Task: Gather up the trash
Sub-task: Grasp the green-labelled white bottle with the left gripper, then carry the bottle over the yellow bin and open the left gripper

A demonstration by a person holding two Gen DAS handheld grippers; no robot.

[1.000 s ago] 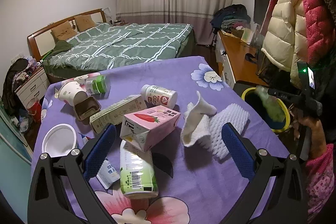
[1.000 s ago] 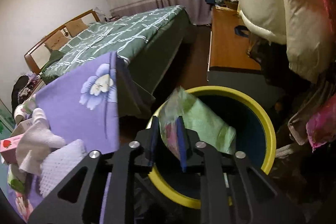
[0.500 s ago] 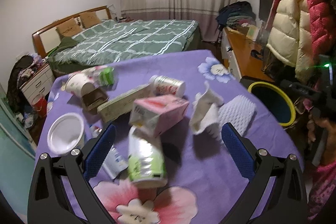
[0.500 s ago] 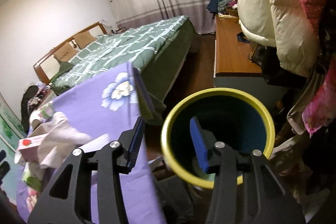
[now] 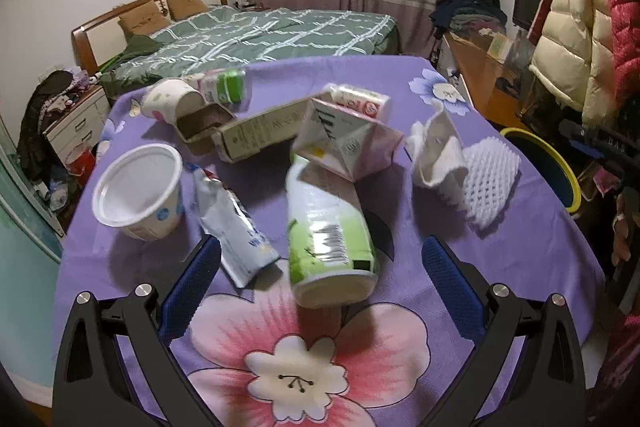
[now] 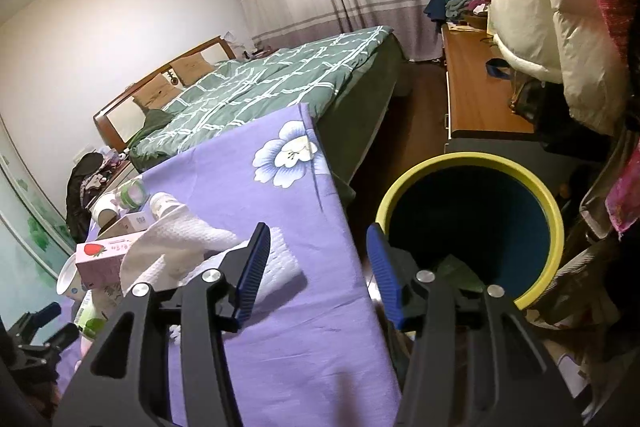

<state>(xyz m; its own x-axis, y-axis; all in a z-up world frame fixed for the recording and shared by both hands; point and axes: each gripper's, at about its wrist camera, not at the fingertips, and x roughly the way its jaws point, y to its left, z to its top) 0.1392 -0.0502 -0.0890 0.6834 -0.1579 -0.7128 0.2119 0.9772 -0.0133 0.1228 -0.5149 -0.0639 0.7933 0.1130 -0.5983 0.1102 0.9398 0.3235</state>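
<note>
The green wrapper now lies in the bin, so the right gripper swings tableward, fingers spread and empty, while the left gripper hovers spread over the green bottle

Green wrapper half behind fingers

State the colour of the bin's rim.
Yellow; the bin shows best in the right wrist view.

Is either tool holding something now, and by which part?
Nothing is held. The left tool and the right tool are both open and empty.
</note>
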